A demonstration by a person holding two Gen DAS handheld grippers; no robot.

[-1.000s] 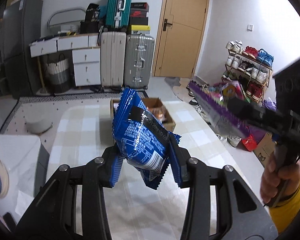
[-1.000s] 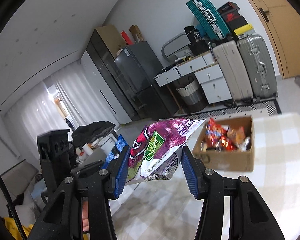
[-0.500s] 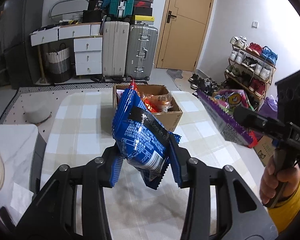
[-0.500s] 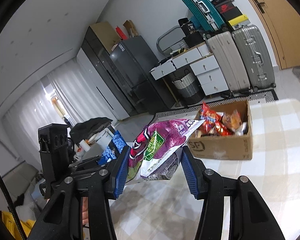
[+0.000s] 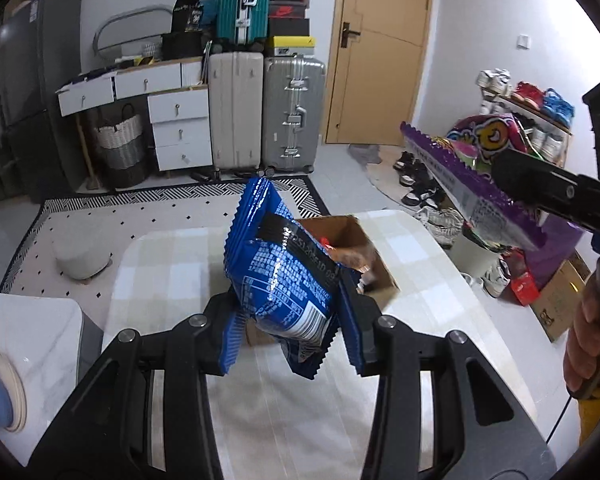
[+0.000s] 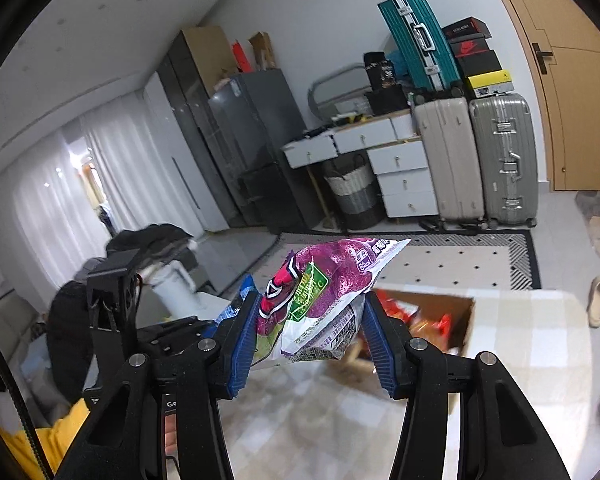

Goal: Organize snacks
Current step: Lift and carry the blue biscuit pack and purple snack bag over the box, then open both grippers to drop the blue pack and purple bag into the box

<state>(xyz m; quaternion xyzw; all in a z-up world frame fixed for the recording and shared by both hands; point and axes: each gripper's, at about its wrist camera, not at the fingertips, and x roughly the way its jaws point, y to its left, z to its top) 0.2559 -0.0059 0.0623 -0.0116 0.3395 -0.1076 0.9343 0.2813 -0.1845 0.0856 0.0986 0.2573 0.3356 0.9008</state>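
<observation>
Pinching tongs: left (image 5: 290,334) on blue packet (image 5: 278,276), right (image 6: 310,340) on purple bag (image 6: 320,300), lettering illegible.

The blue snack bag (image 5: 278,276) is glossy foil-like plastic with saw-toothed edges, and the purple bag (image 6: 320,300) shines the same way. Behind the blue bag, the box (image 5: 374,264) is plain matt brown cardboard, standing on a table (image 5: 172,264) under a smooth checked cover. The left gripper (image 5: 290,330) is matt black plastic, its pads (image 5: 350,320) ribbed blue.
</observation>
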